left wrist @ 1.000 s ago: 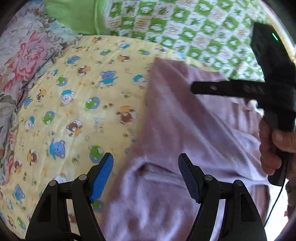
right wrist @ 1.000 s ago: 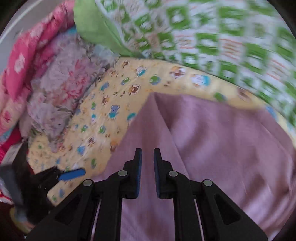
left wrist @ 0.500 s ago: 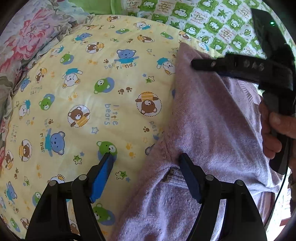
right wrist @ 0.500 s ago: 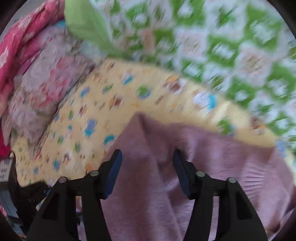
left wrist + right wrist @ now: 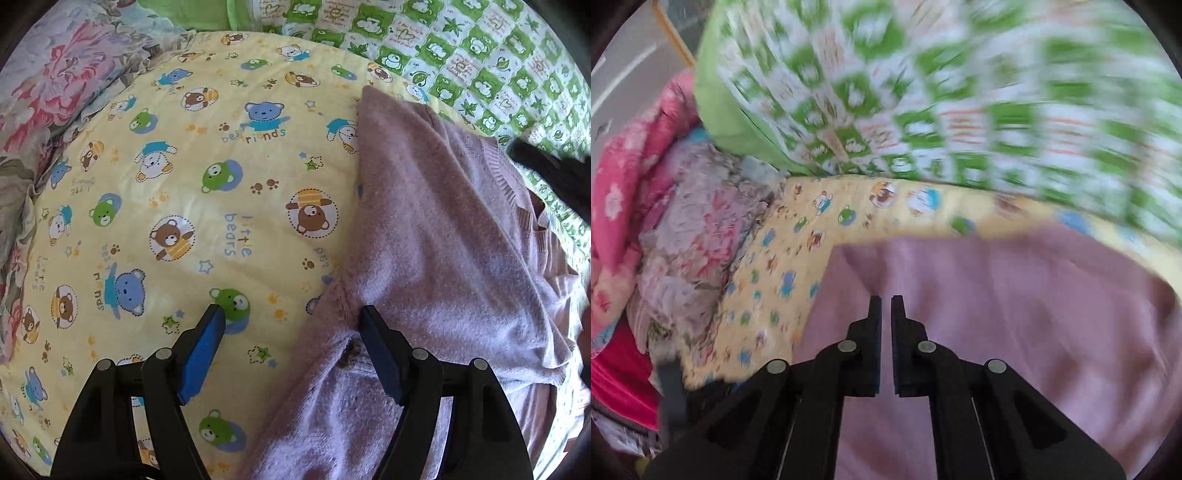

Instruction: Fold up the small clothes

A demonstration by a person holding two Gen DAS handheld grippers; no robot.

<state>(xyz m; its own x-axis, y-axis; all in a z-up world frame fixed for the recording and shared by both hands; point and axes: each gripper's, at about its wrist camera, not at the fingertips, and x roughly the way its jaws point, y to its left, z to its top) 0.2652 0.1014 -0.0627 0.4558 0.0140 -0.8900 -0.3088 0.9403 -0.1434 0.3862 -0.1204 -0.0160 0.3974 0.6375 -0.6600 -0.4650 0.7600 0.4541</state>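
Yellow bear-print bedding (image 5: 221, 206) carries the mauve knitted sweater (image 5: 443, 240) lengthwise, running away from the left tool (image 5: 291, 332) — spread wide, straddling its near edge. Right tool (image 5: 885, 306) — nearly clenched, empty — hovers above it.

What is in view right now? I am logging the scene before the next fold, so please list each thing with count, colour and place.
sweater: one, lilac, lying on the right part of the sheet, a sleeve running toward the camera
sheet: one, yellow with cartoon bears, spread under the sweater
green quilt: one, green and white checks, beyond the sheet at the far side
floral blanket: one, grey-pink flowers, bunched left of the sheet
pink blanket: one, pink, heaped at far left in the right wrist view
left tongs: one, black with blue pads, open, straddling the sweater's left edge
right tongs: one, black, nearly closed, nothing visibly gripped, above the sweater
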